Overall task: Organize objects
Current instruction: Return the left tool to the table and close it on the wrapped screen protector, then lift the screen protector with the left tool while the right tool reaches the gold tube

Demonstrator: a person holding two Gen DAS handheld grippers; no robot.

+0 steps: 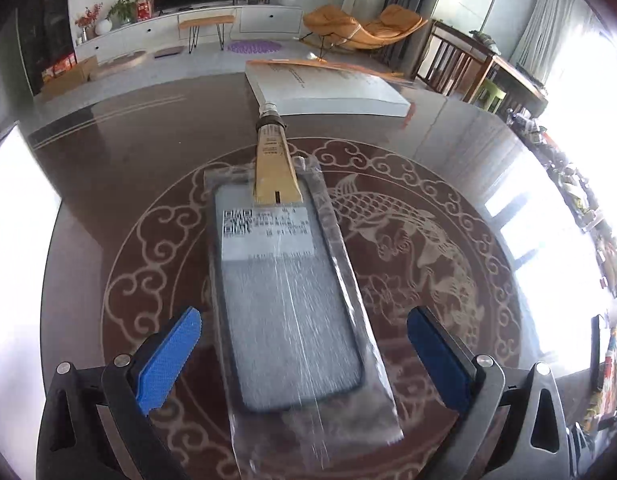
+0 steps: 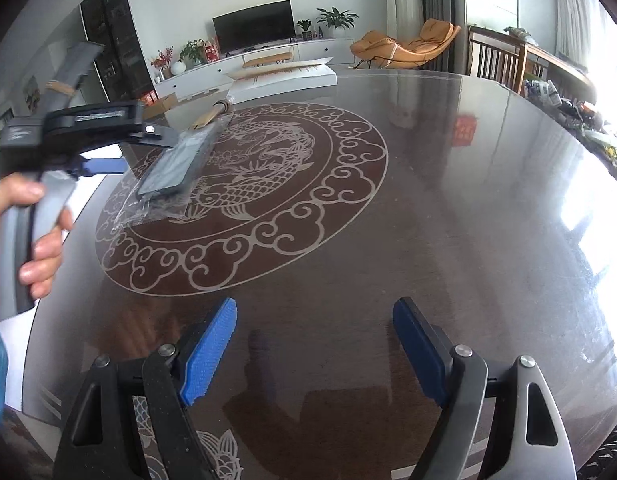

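Note:
A phone case in a clear plastic bag (image 1: pixel 292 300) lies on the dark round table (image 1: pixel 120 152); it also shows in the right wrist view (image 2: pixel 176 164). A gold tube (image 1: pixel 273 160) lies with its flat end on the bag's far end and its neck against a white book (image 1: pixel 328 88). My left gripper (image 1: pixel 304 356) is open, its blue pads on either side of the bag's near half. In the right wrist view the left gripper (image 2: pixel 104 164) hovers over the bag. My right gripper (image 2: pixel 314 354) is open and empty above bare table.
The table (image 2: pixel 428 200) has a pale fish-and-cloud pattern in its middle. The white book (image 2: pixel 284 74) sits at the far edge. Clutter lines the right rim (image 2: pixel 580 120). Behind are a TV cabinet, an orange lounge chair and wooden chairs.

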